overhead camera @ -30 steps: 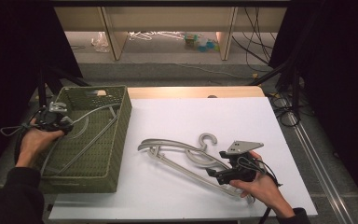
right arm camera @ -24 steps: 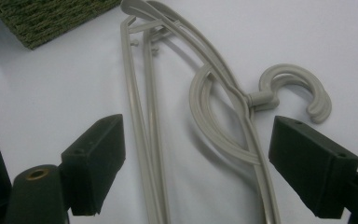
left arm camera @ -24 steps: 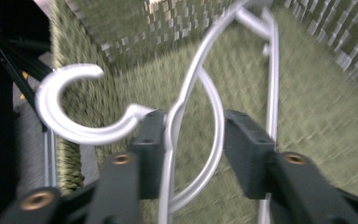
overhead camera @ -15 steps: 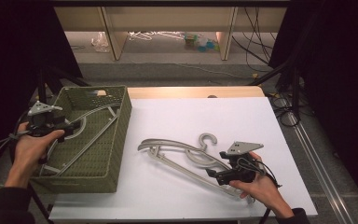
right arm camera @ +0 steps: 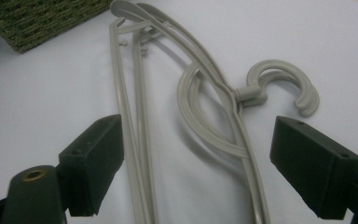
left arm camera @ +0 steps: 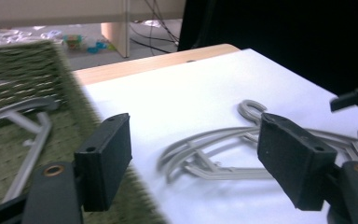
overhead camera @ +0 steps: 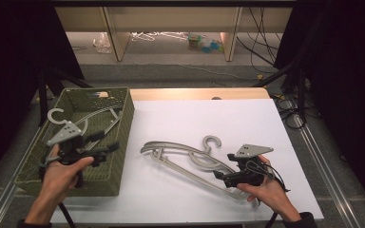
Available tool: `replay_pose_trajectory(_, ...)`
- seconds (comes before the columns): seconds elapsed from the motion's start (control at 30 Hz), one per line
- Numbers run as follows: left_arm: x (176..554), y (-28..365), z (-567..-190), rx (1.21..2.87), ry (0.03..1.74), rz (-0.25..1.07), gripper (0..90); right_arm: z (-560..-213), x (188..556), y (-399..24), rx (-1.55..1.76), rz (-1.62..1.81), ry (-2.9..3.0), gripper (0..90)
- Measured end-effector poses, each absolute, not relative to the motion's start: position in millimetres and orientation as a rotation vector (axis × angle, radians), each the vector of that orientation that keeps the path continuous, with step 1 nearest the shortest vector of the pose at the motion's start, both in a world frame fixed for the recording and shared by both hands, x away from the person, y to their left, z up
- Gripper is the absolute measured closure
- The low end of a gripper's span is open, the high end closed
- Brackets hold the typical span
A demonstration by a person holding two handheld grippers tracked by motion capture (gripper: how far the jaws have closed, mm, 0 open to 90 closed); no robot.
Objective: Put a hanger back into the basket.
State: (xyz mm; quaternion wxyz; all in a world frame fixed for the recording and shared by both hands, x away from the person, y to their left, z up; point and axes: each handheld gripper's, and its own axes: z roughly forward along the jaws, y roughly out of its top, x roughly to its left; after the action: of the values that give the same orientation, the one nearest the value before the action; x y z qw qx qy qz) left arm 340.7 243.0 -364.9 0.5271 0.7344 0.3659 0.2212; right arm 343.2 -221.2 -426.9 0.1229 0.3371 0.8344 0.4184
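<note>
Grey plastic hangers (overhead camera: 190, 159) lie stacked at lower centre of the white tabletop (overhead camera: 209, 118), where the right tongs (overhead camera: 221, 176) hover open just over their lower end, gripping nothing. At lower left, the left tongs (overhead camera: 108, 148) gape empty over a green woven basket (overhead camera: 123, 114) holding another hanger (overhead camera: 92, 116).

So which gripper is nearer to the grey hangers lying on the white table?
Right. The right gripper hovers open over the grey hangers at their near end, while the left gripper is over the green basket, apart from them.
</note>
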Motion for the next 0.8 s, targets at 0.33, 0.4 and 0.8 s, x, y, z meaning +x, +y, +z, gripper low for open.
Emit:
replay_pose_trajectory(0.33,314,193,-386,1.758,0.826,0.471,22.0,-428,341,-224,0.984,1.228,2.424,18.2)
replay_pose_trajectory(0.4,308,186,-391,1.740,0.825,0.477,22.1,-430,340,-224,1.014,1.211,2.433,18.2)
replay_pose_trajectory(0.8,281,166,-417,1.725,0.737,0.516,21.4,-433,342,-223,1.003,1.207,2.438,17.7)
